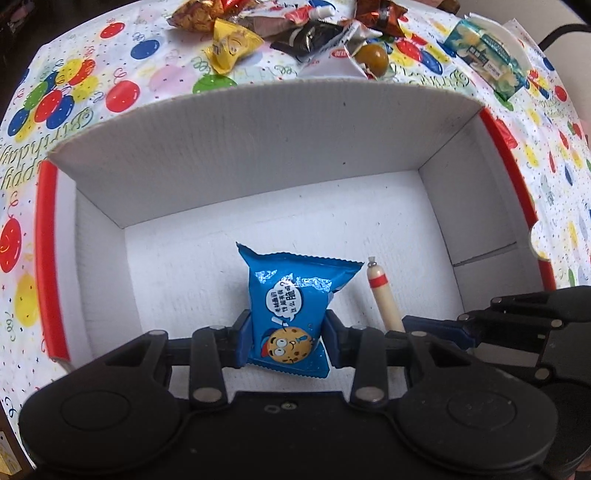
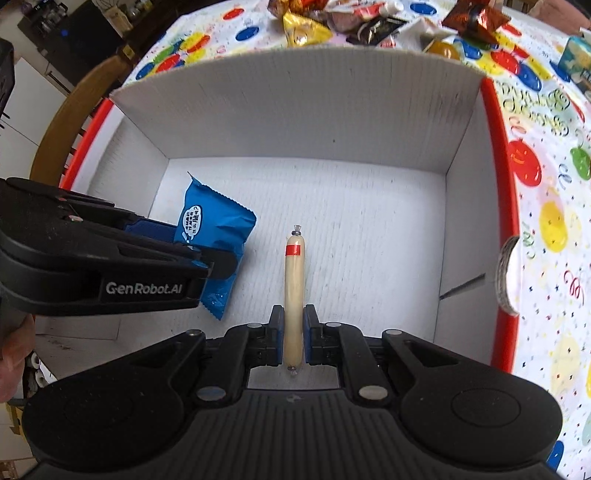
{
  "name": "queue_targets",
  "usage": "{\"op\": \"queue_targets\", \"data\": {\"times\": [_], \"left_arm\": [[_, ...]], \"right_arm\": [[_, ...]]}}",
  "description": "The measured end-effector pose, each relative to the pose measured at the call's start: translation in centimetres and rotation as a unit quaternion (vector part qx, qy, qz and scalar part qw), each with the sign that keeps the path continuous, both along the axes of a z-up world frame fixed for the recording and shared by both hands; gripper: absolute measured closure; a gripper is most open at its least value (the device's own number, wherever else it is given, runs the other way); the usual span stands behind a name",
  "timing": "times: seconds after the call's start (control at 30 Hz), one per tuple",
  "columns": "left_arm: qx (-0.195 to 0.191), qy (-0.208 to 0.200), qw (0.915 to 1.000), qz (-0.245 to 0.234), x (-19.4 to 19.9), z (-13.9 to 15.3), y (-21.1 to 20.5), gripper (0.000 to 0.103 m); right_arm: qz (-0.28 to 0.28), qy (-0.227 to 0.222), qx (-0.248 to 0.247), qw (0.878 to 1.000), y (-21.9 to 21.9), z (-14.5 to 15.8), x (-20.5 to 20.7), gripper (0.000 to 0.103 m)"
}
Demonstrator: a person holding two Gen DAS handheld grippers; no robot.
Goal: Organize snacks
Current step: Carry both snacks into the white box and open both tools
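Inside the white corrugated cardboard box (image 2: 295, 110), the left gripper (image 1: 286, 338) pinches the blue cookie packet (image 1: 291, 306) and the right gripper (image 2: 294, 332) pinches the pale sausage stick (image 2: 294, 295); working side by side, they could bump on release.

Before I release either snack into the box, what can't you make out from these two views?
- Whether the cookie pack touches the box floor: left wrist view, the left tongs cover its lower end.
- Whether the sausage rests on the floor: right wrist view looks straight down it.
- The box's near wall: cut off by both tongs' bodies.
- Snack pile labels beyond the box: too small, cropped by the top edge.
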State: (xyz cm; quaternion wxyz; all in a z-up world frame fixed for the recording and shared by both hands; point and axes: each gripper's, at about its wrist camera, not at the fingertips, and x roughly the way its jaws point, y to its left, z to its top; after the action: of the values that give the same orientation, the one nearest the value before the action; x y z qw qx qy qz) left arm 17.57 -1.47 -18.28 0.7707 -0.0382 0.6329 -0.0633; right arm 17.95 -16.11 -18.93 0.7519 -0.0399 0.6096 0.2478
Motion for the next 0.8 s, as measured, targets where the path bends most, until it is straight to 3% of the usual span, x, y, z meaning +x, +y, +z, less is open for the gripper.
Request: {"op": "queue_targets", "data": {"times": [0.5, 0.57, 0.63, 0.8], "left_arm": [[0.014, 0.015, 0.9998, -0.007, 0.48, -0.87, -0.18, 0.063], [0.016, 0.017, 0.9997, -0.006, 0.50, -0.90, -0.28, 0.056], [0.023, 0.010, 0.9997, -0.005, 0.44, -0.72, -0.31, 0.042], [0.025, -0.003, 0.9997, -0.005, 0.32, -0.04, -0.07, 0.036]], "right_arm": [[-0.004, 0.011, -0.010, 1.000, -0.10, -0.65, 0.23, 0.093], [-0.005, 0.011, -0.007, 1.000, 0.25, -0.67, 0.17, 0.093], [-0.006, 0.010, -0.006, 1.000, 0.07, -0.61, 0.05, 0.093], [-0.008, 0.006, 0.000, 1.000, -0.41, -0.35, -0.04, 0.093]]}}
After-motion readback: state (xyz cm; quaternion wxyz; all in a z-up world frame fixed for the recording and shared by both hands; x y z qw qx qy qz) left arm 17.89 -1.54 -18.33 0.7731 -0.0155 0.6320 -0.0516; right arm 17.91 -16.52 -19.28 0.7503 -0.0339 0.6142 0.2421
